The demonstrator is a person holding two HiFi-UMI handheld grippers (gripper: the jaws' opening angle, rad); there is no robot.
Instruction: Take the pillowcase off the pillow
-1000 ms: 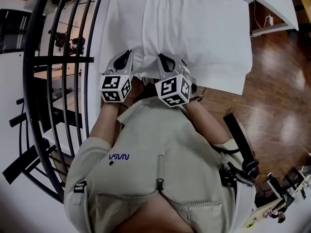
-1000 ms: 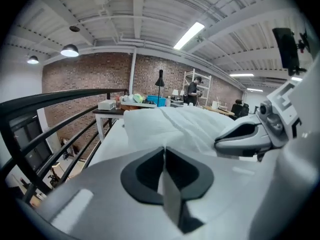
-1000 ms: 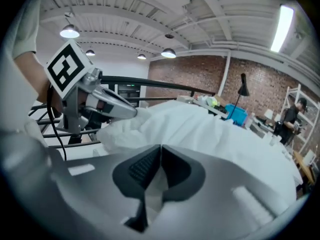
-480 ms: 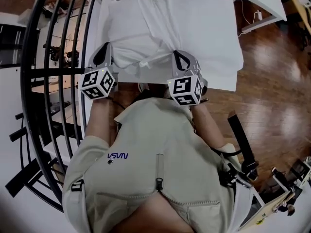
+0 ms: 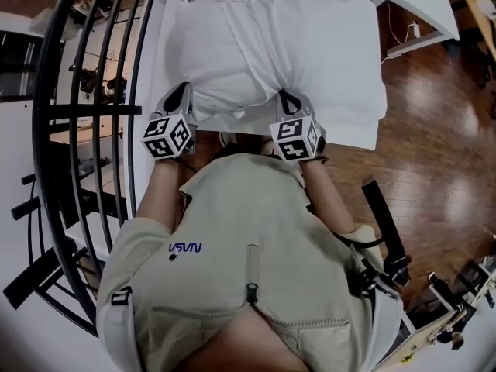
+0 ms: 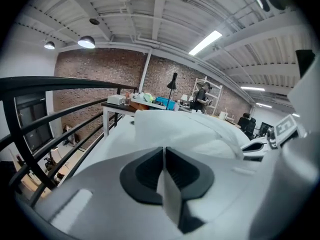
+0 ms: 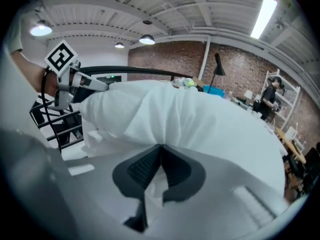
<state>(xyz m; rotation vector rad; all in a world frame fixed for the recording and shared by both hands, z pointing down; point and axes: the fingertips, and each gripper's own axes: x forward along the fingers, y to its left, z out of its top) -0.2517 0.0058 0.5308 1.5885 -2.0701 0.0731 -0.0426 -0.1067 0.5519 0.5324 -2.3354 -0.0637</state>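
A white pillow lies across a white table, right in front of the person, and it is inside its pillowcase. The near end of the pillowcase is bunched and creased along the table edge closest to the person.

The 2 grippers sit at that near end, 1 at each corner of the pillow, well apart from each other. The left gripper has its jaws pressed together on a thin fold of white pillowcase cloth, which hangs out below the pads toward the camera. The right gripper is closed the same way on a crumpled tuft of the same cloth, with the bulk of the pillow rising just beyond its tips. Both grippers point away from the person and tilt downward toward the table.

The person wears a beige zipped jacket and holds both arms forward. A black curved railing runs along the left side of the table, and a wooden floor shows on the right.
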